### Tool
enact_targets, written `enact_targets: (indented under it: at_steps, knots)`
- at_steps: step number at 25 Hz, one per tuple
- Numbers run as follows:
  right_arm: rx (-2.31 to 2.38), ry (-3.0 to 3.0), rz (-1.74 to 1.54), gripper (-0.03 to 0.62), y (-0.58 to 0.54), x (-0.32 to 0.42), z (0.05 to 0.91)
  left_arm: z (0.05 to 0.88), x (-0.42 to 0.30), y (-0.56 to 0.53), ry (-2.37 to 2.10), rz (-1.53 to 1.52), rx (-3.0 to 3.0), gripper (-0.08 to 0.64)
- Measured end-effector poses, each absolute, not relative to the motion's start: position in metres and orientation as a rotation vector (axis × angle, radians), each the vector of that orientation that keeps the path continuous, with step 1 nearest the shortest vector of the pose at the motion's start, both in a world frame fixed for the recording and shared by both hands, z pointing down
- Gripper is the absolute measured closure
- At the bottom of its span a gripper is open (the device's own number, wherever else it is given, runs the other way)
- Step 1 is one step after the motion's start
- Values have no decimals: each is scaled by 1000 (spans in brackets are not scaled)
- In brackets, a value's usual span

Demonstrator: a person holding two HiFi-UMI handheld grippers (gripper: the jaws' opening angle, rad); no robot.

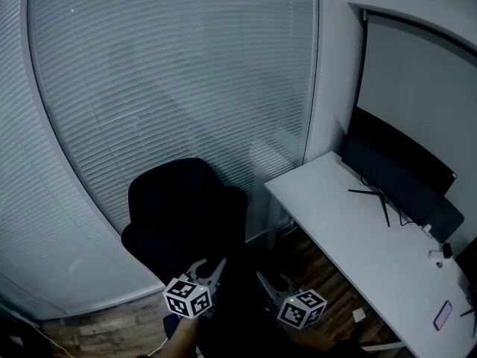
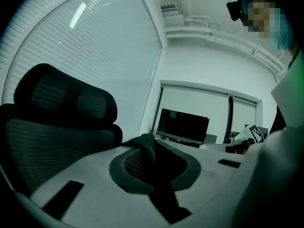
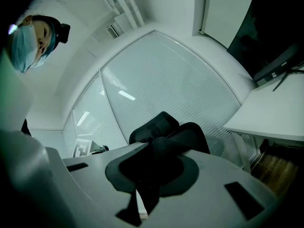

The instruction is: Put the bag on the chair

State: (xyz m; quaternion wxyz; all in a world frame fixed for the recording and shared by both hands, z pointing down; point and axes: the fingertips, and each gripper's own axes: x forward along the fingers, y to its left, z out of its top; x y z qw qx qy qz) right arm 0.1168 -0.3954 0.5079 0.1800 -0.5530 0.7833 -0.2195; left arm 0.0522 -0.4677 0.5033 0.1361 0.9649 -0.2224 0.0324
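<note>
Near the chair (image 1: 186, 215), left gripper (image 1: 211, 269) and right gripper (image 1: 270, 285) each pinch what seems the dark bag (image 2: 144, 148); lower it level, both together.

Left gripper (image 2: 152, 148) body: smooth matt grey plastic, with a dark, grid-textured insert in the jaw recess. Bag (image 2: 142, 141) cloth clamped in the jaws: matt black, softly folded. Office chair (image 2: 61, 103) beyond the jaws: matt black ribbed mesh on backrest and headrest. Desk (image 3: 275, 113) to the right of the right gripper (image 3: 159, 144): smooth matt white top. Floor (image 3: 280, 167) beneath: brown wood planks. Monitor (image 2: 183, 126) screen: glossy black.
</note>
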Motion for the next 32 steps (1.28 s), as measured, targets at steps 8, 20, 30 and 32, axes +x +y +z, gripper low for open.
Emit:
enact_targets:
  at_steps: [8, 20, 30, 32]
  knots:
    - [-1659, 2178, -644, 529, -430, 167, 539, 528, 104, -508, -617, 171, 2814, 512]
    - [-1803, 2286, -628, 528, -463, 181, 588, 576, 117, -539, -683, 271, 2801, 512]
    - [-1852, 2316, -667, 528, -478, 176, 617, 609, 113, -546, -720, 362, 2775, 511]
    - [-1864, 2308, -675, 528, -479, 177, 621, 615, 112, -544, -719, 385, 2766, 505]
